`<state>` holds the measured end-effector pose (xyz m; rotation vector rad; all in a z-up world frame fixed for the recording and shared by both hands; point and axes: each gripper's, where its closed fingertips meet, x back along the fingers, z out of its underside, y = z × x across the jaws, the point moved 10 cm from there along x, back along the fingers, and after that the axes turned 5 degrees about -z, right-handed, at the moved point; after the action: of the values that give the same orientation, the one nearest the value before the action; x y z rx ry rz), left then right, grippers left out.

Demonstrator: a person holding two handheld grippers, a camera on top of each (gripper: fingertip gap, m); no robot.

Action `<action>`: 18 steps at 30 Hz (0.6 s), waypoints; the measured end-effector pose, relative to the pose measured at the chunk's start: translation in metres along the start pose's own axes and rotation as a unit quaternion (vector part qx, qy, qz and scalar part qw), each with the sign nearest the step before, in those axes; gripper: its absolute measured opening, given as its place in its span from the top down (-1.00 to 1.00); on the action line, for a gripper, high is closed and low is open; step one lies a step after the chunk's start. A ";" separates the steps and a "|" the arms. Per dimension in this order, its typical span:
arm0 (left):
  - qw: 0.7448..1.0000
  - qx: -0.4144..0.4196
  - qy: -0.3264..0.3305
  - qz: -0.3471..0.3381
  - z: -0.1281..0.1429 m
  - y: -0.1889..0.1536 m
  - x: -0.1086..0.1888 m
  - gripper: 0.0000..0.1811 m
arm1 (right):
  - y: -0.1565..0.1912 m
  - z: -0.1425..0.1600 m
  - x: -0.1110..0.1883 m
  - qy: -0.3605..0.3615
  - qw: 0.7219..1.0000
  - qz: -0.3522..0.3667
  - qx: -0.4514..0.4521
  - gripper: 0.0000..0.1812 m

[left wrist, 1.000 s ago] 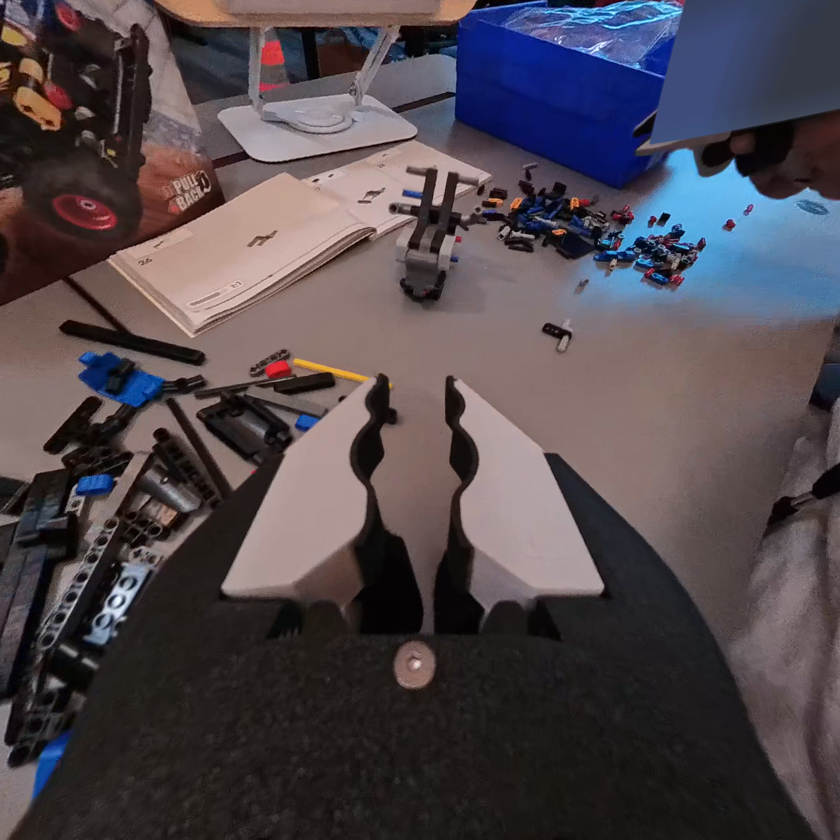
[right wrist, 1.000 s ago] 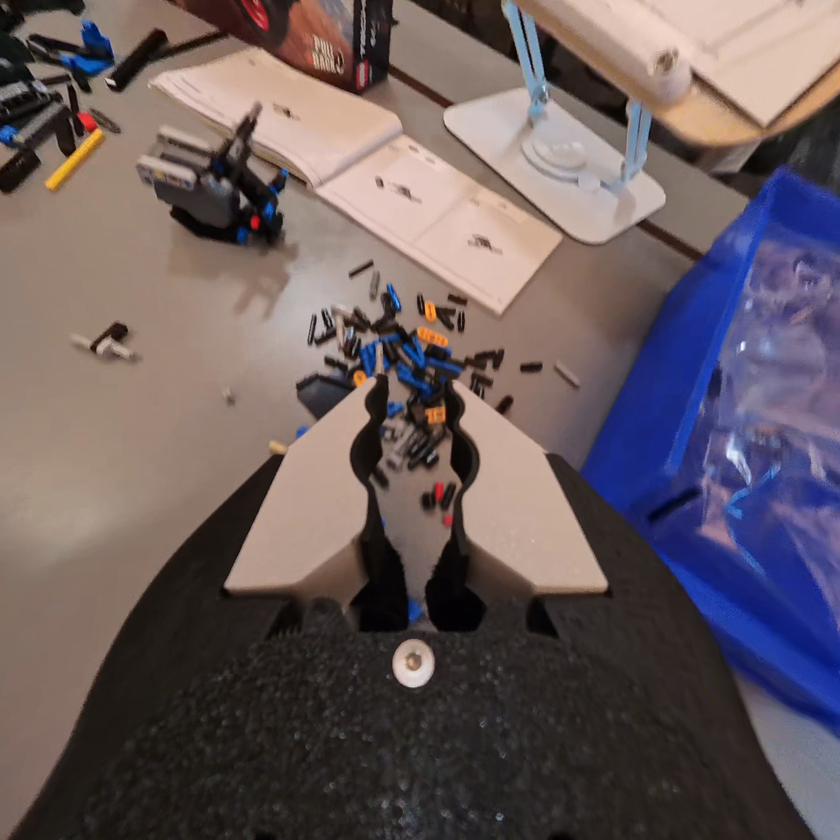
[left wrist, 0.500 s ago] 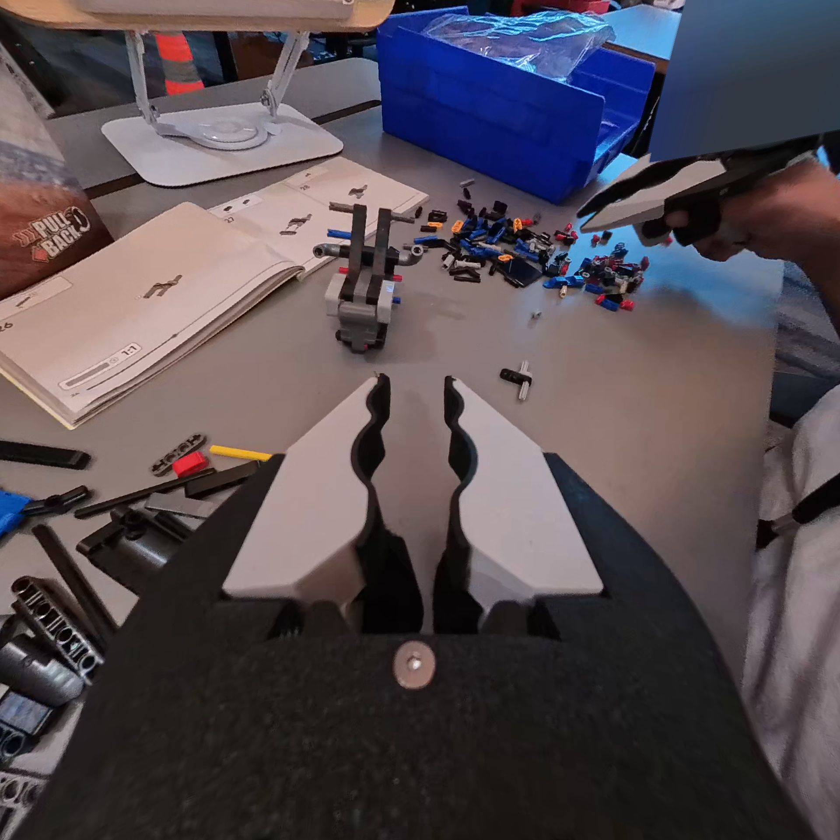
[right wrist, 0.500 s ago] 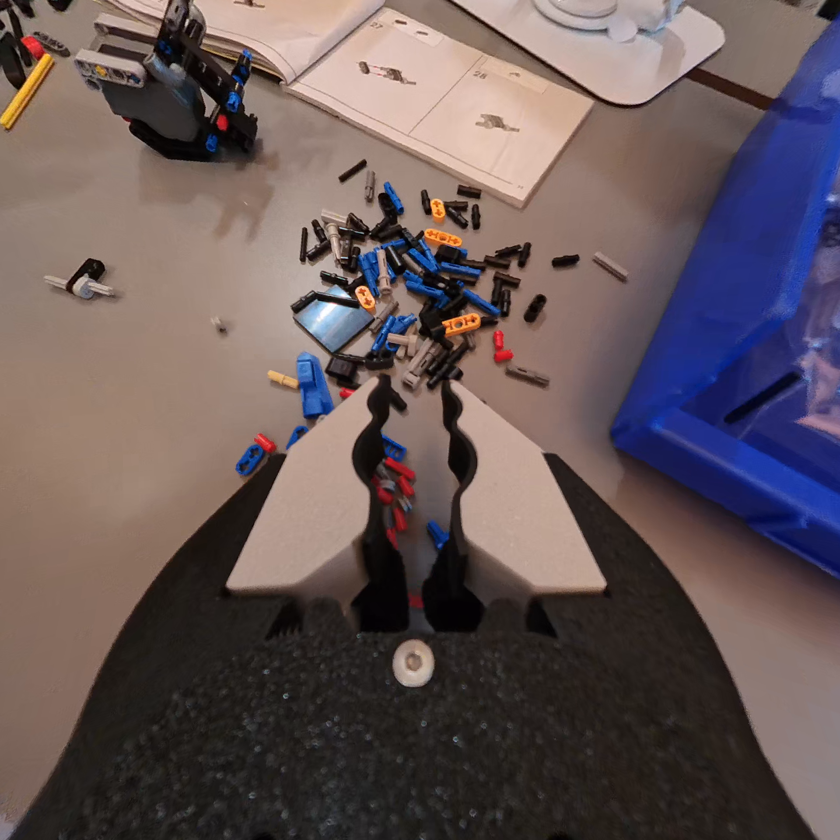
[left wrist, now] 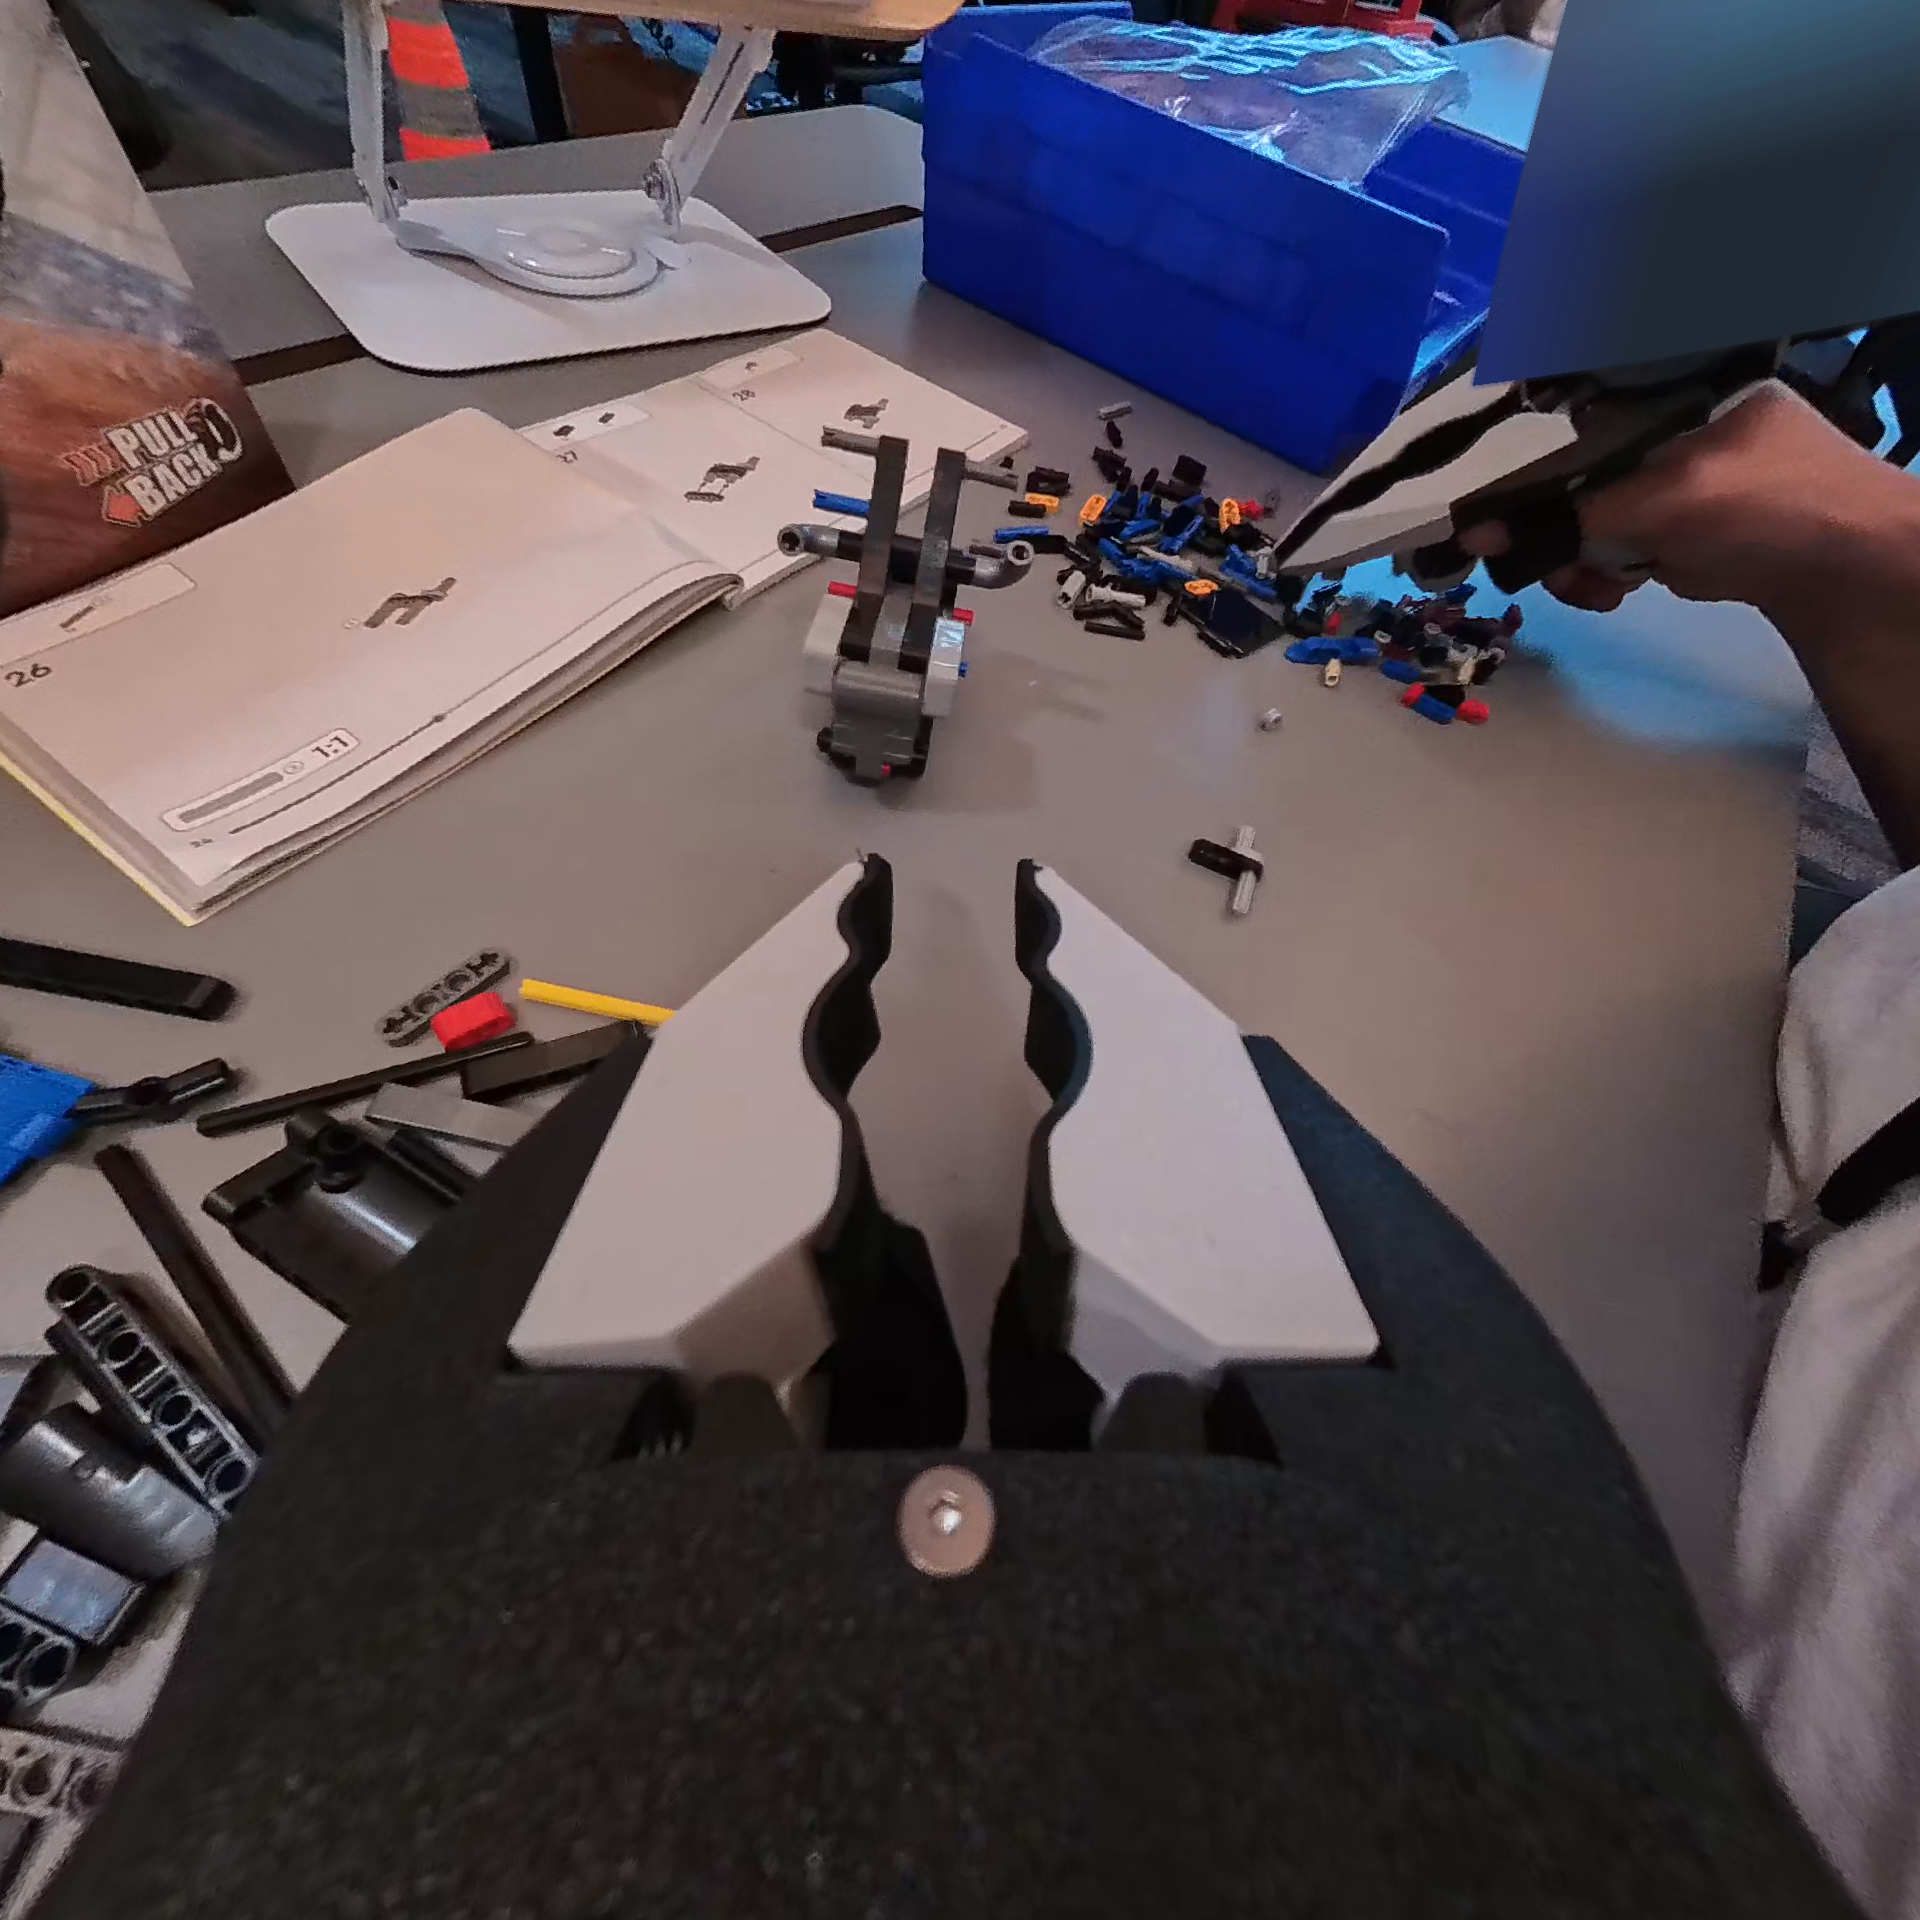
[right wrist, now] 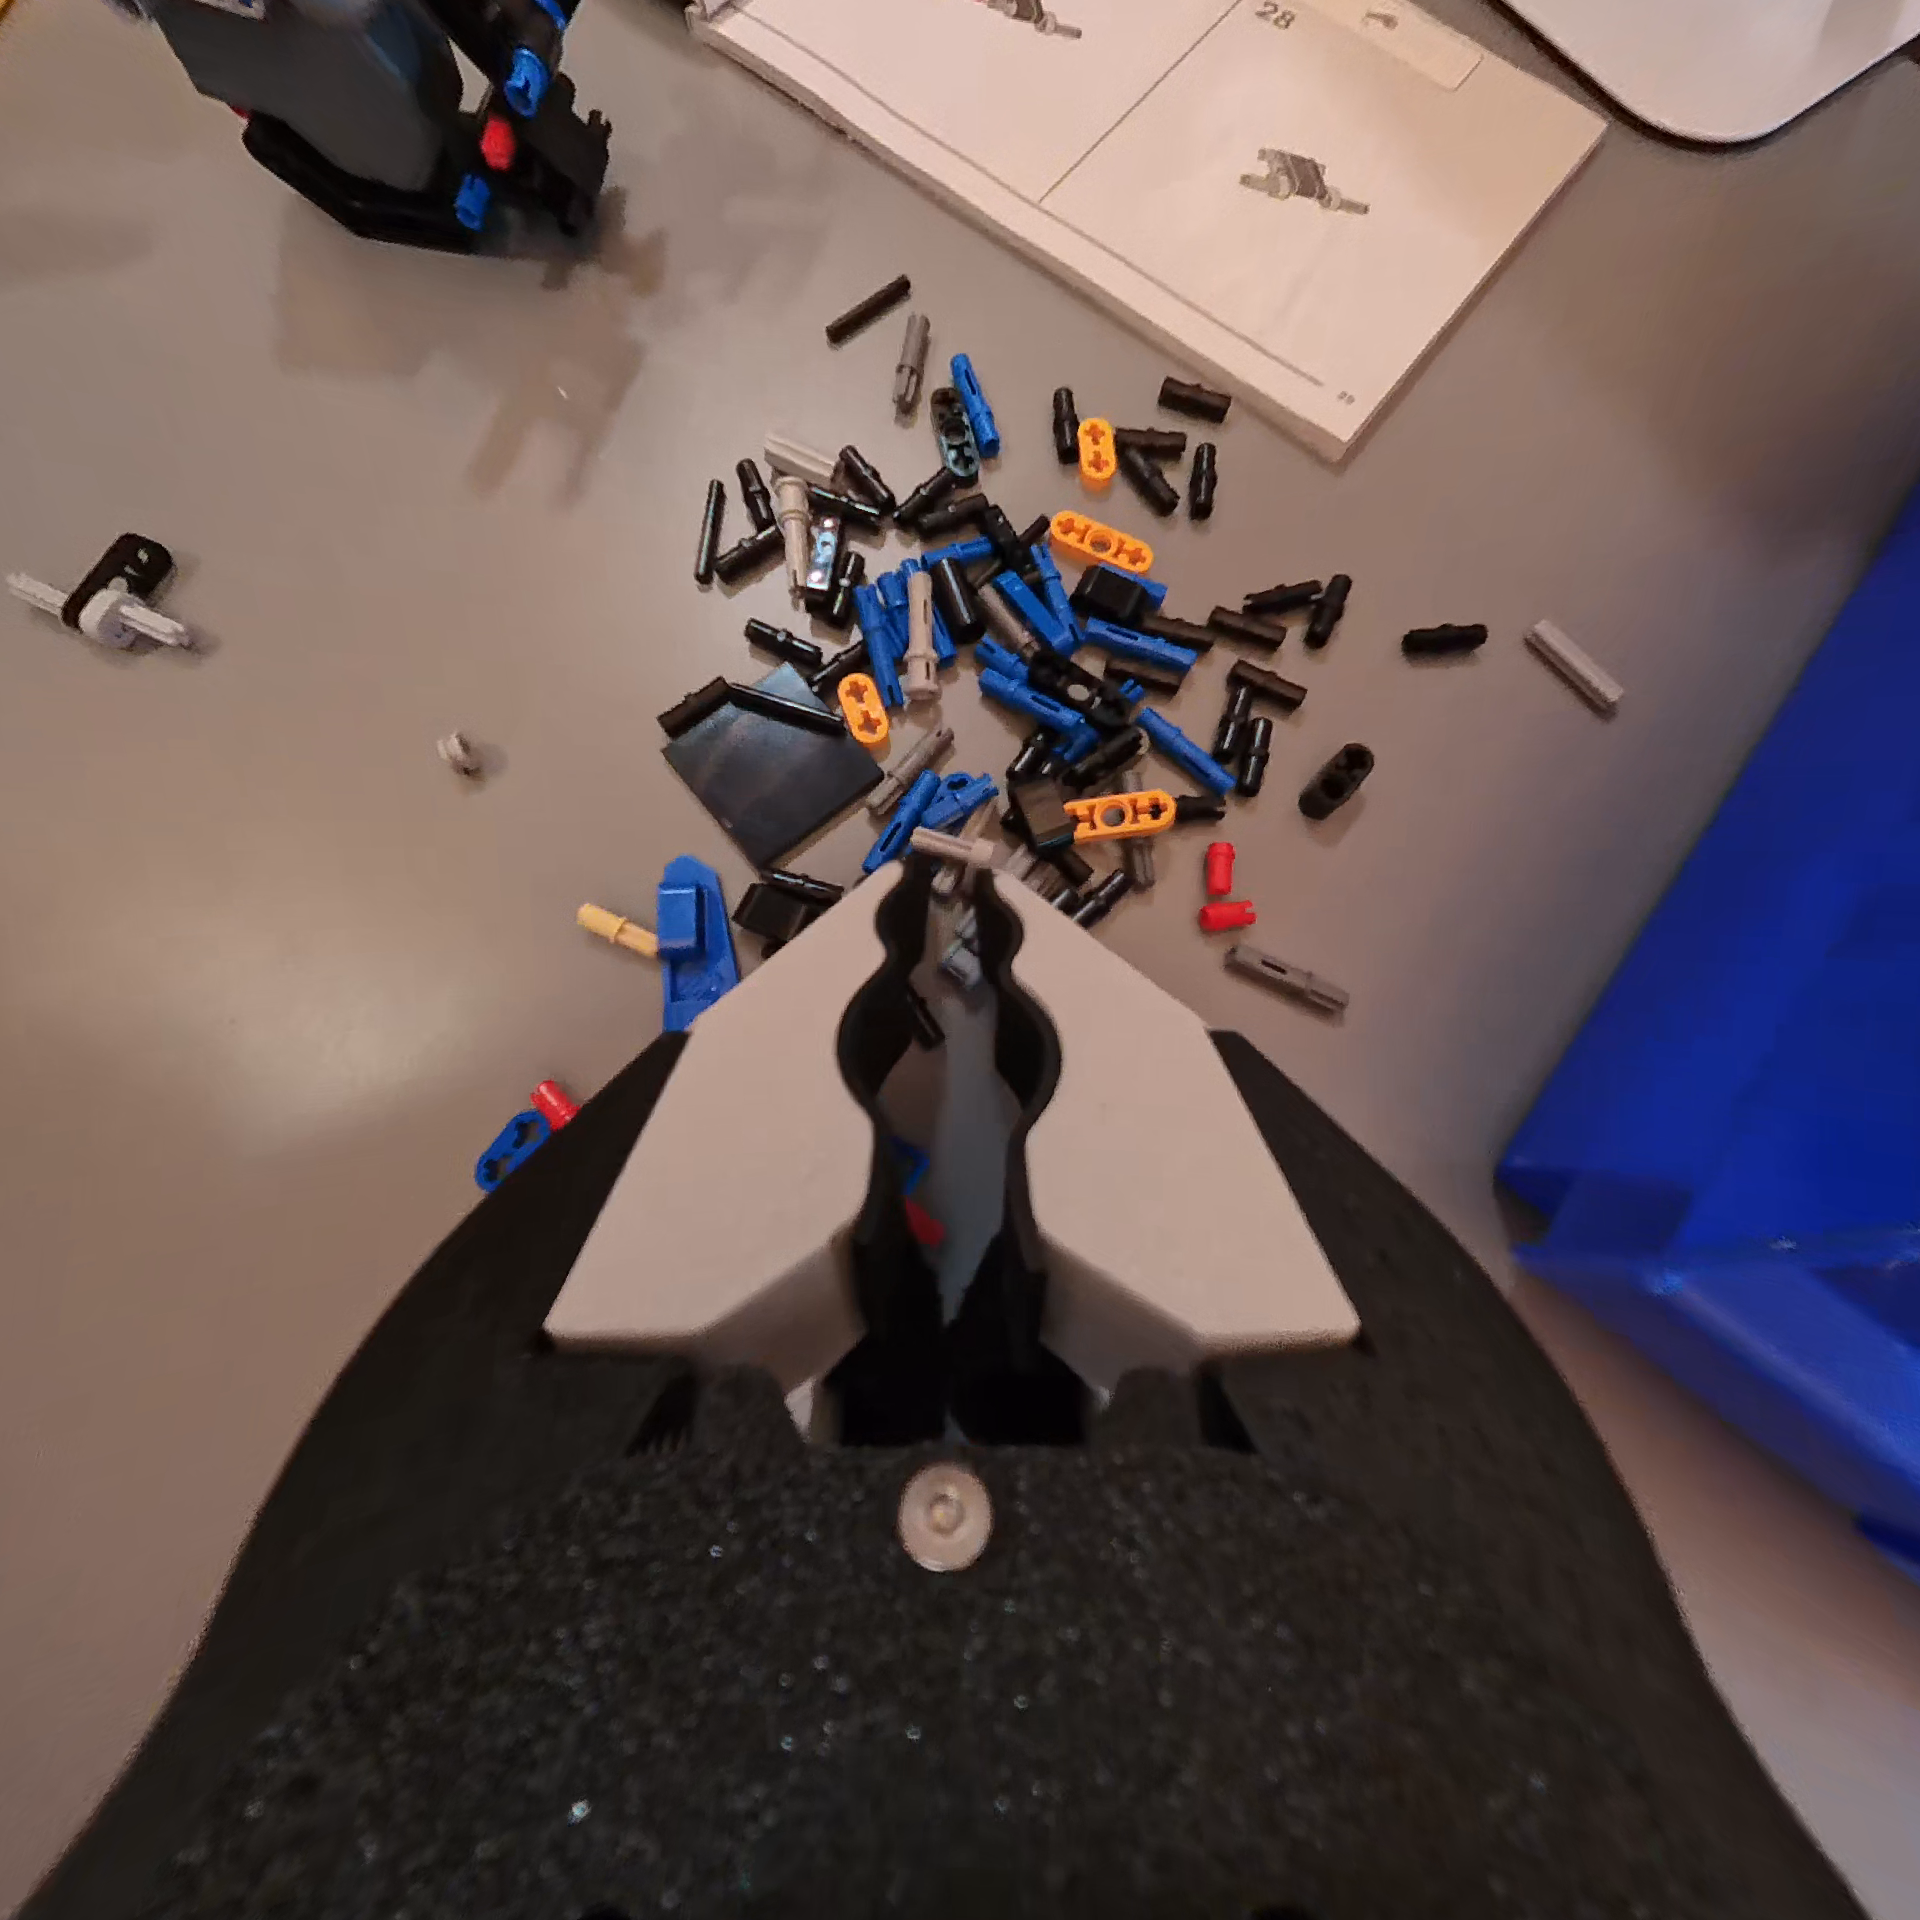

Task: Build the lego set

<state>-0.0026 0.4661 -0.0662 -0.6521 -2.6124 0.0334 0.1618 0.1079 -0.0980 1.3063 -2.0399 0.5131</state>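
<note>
The part-built grey and black lego model (left wrist: 894, 634) stands on the grey table (left wrist: 1455, 987), just beyond my left gripper (left wrist: 951, 868), which is open and empty above the table. The model's base also shows at the top left of the right wrist view (right wrist: 416, 135). My right gripper (right wrist: 948, 868) is low over the pile of small blue, black and orange pins (right wrist: 1039, 644). Its jaws are nearly closed on a light grey pin (right wrist: 951, 844) lying across the fingertips. The right gripper also shows in the left wrist view (left wrist: 1288, 556), tips down in the pile (left wrist: 1174, 561).
An open instruction booklet (left wrist: 416, 623) lies left of the model. A blue bin (left wrist: 1174, 260) stands at the back right and a white stand (left wrist: 540, 270) behind. Black beams and panels (left wrist: 156, 1351) lie at the left. A small black-and-grey axle piece (left wrist: 1231, 862) lies alone. A person's arm (left wrist: 1766, 520) is at the right. Some 30 centimetres of space lies between my two pairs of fingers.
My right gripper has dropped down into the pin pile and its jaws have closed from open onto the grey pin. My left gripper has swung right, toward the model, and stayed open.
</note>
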 end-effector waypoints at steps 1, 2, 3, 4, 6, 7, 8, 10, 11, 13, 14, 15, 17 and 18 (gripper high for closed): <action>1.000 0.000 0.000 0.001 0.000 0.001 -0.001 0.76 | 0.000 0.000 0.000 0.001 1.000 0.001 0.001 0.91; 1.000 0.000 0.001 0.002 0.000 0.001 -0.002 0.76 | -0.001 0.000 0.000 0.001 1.000 0.002 -0.003 0.91; 1.000 0.000 0.002 0.004 0.000 0.002 -0.003 0.76 | -0.003 0.000 0.000 0.003 1.000 0.001 -0.009 0.91; 1.000 0.000 0.003 0.005 0.001 0.002 -0.004 0.76 | -0.005 0.001 0.001 0.004 1.000 0.000 -0.015 0.91; 1.000 0.000 0.005 0.007 0.001 0.003 -0.006 0.76 | -0.010 0.005 0.002 0.014 1.000 0.001 -0.025 0.89; 1.000 0.000 0.006 0.008 0.002 0.004 -0.006 0.76 | -0.012 0.006 0.002 0.016 0.999 -0.005 -0.031 0.89; 1.000 0.000 0.007 0.009 0.002 0.004 -0.007 0.76 | -0.013 0.007 0.002 0.015 0.999 -0.012 -0.037 0.89; 1.000 0.001 0.006 0.009 0.001 0.006 -0.007 0.76 | -0.015 0.006 0.004 0.009 0.999 -0.017 -0.047 0.88; 1.000 0.001 0.004 0.009 0.001 0.006 -0.007 0.76 | -0.015 0.005 0.004 0.009 0.999 -0.018 -0.046 0.88; 1.000 0.001 0.002 0.008 0.000 0.006 -0.007 0.76 | -0.012 0.002 0.005 0.008 1.000 -0.012 -0.028 0.88; 1.000 0.001 0.001 0.008 0.000 0.006 -0.007 0.76 | -0.010 0.000 0.005 0.007 1.000 -0.002 -0.013 0.89; 1.000 0.001 0.001 0.009 0.000 0.006 -0.007 0.76 | -0.007 -0.001 0.005 0.009 1.000 0.006 0.004 0.89; 1.000 0.000 0.002 0.008 0.001 0.006 -0.006 0.76 | -0.002 -0.003 0.005 0.016 0.999 0.011 0.029 0.90; 1.000 -0.001 0.003 0.008 0.001 0.006 -0.006 0.76 | -0.002 -0.002 0.004 0.022 0.999 0.014 0.036 0.92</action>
<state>0.0044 0.4683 -0.0706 -0.6726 -2.6014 0.0345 0.1628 0.1060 -0.0935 1.2979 -2.0233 0.6287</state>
